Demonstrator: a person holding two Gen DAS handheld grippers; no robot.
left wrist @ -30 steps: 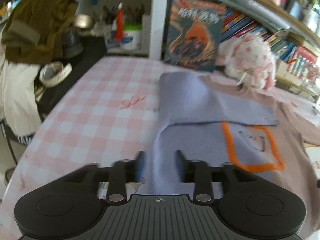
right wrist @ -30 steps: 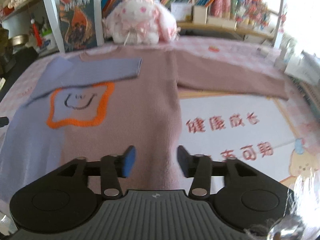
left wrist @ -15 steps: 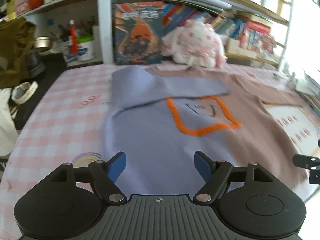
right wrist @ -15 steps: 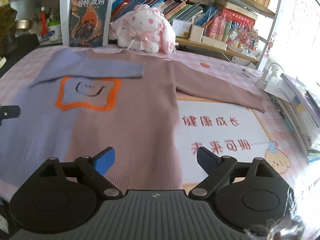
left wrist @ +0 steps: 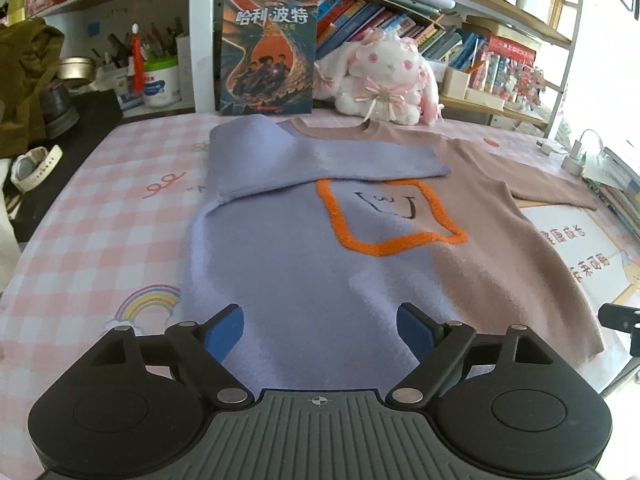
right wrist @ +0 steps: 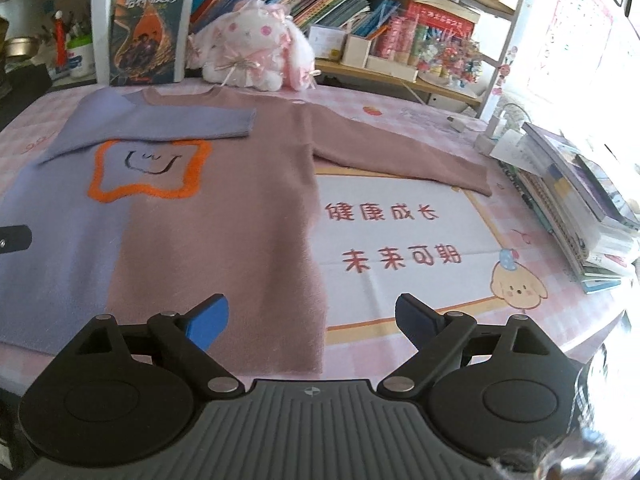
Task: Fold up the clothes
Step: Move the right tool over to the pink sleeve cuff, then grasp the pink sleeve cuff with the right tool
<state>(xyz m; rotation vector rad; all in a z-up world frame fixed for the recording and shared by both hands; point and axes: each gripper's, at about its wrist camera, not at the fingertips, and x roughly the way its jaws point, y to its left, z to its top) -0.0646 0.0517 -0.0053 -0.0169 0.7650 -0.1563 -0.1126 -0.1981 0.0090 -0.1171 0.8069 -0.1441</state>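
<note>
A sweater, half lavender (left wrist: 288, 272) and half dusty pink (right wrist: 224, 232), lies flat on the table with an orange outlined face (left wrist: 384, 216) on its chest. Its lavender sleeve (left wrist: 320, 156) is folded across the chest; the pink sleeve (right wrist: 400, 156) lies stretched out to the right. My left gripper (left wrist: 320, 330) is open and empty above the lavender hem. My right gripper (right wrist: 312, 320) is open and empty above the pink hem's right corner. Part of the right gripper shows at the right edge of the left wrist view (left wrist: 620, 316).
A pink checked tablecloth (left wrist: 100, 216) covers the table, with a white mat with red characters (right wrist: 400, 236) at right. A plush rabbit (left wrist: 384, 80) and a standing book (left wrist: 268, 52) are at the back, and stacked books (right wrist: 580, 208) at far right. A watch (left wrist: 34, 166) lies at left.
Both grippers opened wide and pulled back from the sweater toward its hem. The lavender sleeve now lies released across the chest.
</note>
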